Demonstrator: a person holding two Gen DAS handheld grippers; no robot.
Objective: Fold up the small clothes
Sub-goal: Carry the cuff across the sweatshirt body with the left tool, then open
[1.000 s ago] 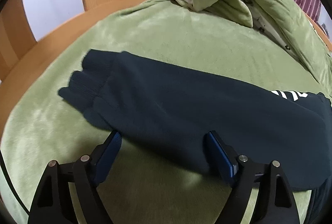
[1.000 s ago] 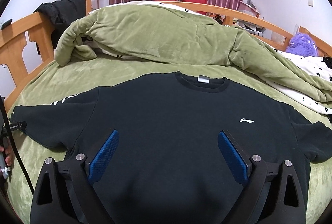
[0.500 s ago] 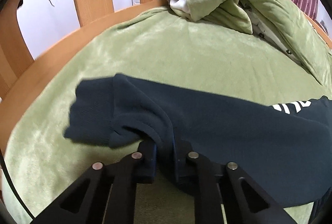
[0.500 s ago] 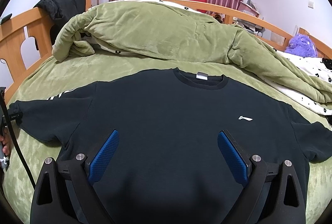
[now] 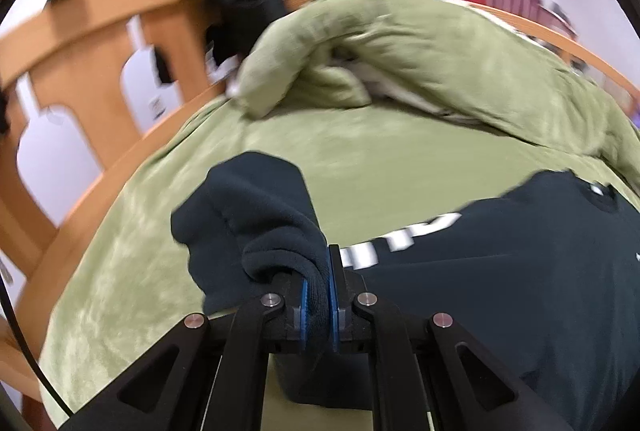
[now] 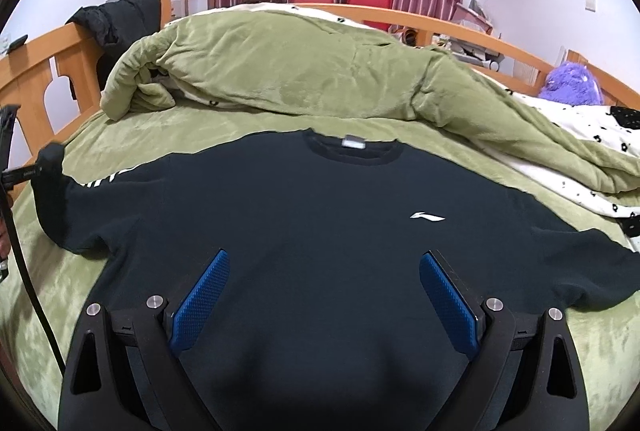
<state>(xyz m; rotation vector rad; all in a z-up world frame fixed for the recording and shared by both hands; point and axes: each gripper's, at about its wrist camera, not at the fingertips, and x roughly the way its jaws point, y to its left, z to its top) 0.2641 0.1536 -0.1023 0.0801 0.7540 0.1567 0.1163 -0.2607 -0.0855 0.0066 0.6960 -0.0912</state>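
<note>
A dark navy sweatshirt (image 6: 320, 215) with a small white chest logo lies front up on the green bed cover, collar toward the far side. My left gripper (image 5: 319, 295) is shut on its left sleeve (image 5: 256, 215) near the cuff and holds the sleeve end lifted and bunched above the bed. In the right wrist view the lifted cuff (image 6: 52, 159) shows at the far left. My right gripper (image 6: 324, 295) is open and empty, hovering over the lower middle of the sweatshirt's body.
A bunched green duvet (image 6: 304, 71) lies across the far half of the bed. A wooden bed frame (image 5: 80, 43) with a dark garment draped on it runs along the left. A purple plush toy (image 6: 572, 87) sits at the far right.
My left gripper closed on the sleeve near the cuff, lifted it off the bed and swung toward the sweatshirt's body. My right gripper stayed open over the body.
</note>
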